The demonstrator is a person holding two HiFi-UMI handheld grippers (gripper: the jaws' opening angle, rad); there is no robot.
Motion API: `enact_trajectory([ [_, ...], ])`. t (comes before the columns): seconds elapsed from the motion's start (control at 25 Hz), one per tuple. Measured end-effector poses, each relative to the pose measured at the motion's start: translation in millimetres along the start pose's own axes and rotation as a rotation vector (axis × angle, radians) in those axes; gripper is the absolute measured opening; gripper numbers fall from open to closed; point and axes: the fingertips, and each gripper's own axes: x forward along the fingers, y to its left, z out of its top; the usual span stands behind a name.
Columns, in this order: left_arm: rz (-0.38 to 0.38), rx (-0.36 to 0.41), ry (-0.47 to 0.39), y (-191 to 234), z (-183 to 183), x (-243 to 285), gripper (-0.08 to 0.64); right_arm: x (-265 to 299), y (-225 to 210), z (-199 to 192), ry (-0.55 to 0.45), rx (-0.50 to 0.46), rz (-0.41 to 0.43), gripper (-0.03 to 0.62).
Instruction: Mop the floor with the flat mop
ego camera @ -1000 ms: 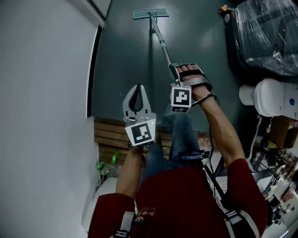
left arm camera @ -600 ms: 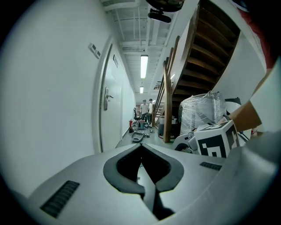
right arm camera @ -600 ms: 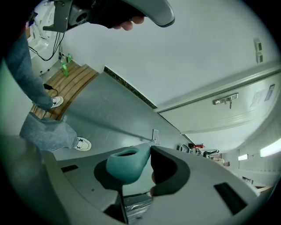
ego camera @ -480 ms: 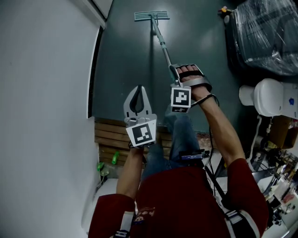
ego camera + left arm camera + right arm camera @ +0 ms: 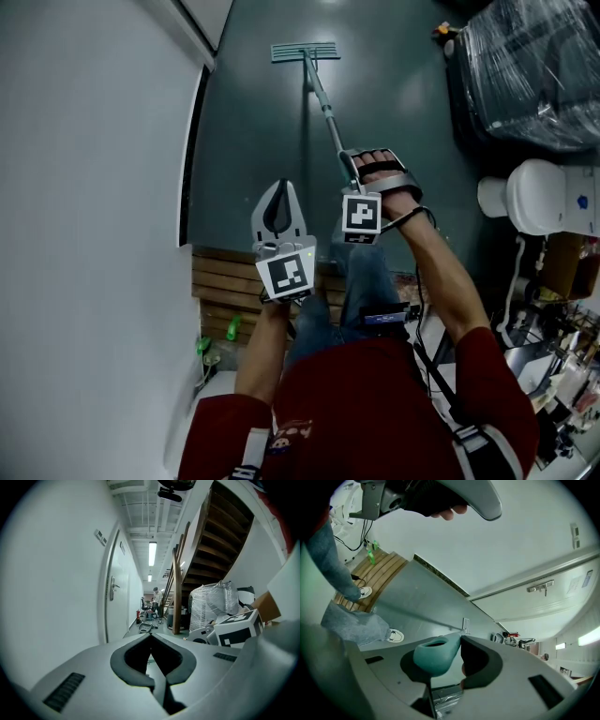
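Note:
The flat mop head (image 5: 305,51) lies on the dark green floor (image 5: 253,122) far ahead, its thin pole (image 5: 323,103) slanting back toward me. My right gripper (image 5: 349,161) is shut on the pole's teal handle end (image 5: 436,654), which sits between its jaws in the right gripper view; the mop head (image 5: 465,624) shows small beyond. My left gripper (image 5: 277,192) hangs beside it, left of the pole, shut with nothing between its fingertips (image 5: 151,649).
A white wall (image 5: 94,234) runs along the left. A plastic-wrapped bundle (image 5: 525,75) and a white toilet-like fixture (image 5: 534,195) stand at the right. Wooden slats (image 5: 220,281) lie by my feet. A corridor with stairs (image 5: 211,550) and a distant person (image 5: 157,603) shows ahead.
The mop head and both grippers have shifted slightly forward and up in the view. Both grips are unchanged.

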Motion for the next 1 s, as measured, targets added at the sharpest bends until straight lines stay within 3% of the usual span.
enact_trajectory([
  [0.52, -0.02, 0.018, -0.026, -19.8, 23.5, -42.6, 0.015, -61.8, 41.3, 4.4, 0.011, 0.017, 0.025, 0.122],
  [1.0, -0.021, 0.022, -0.053, -14.8, 40.8, -93.4, 0.015, -121.9, 81.6, 32.0, 0.019, 0.032, 0.079, 0.121],
])
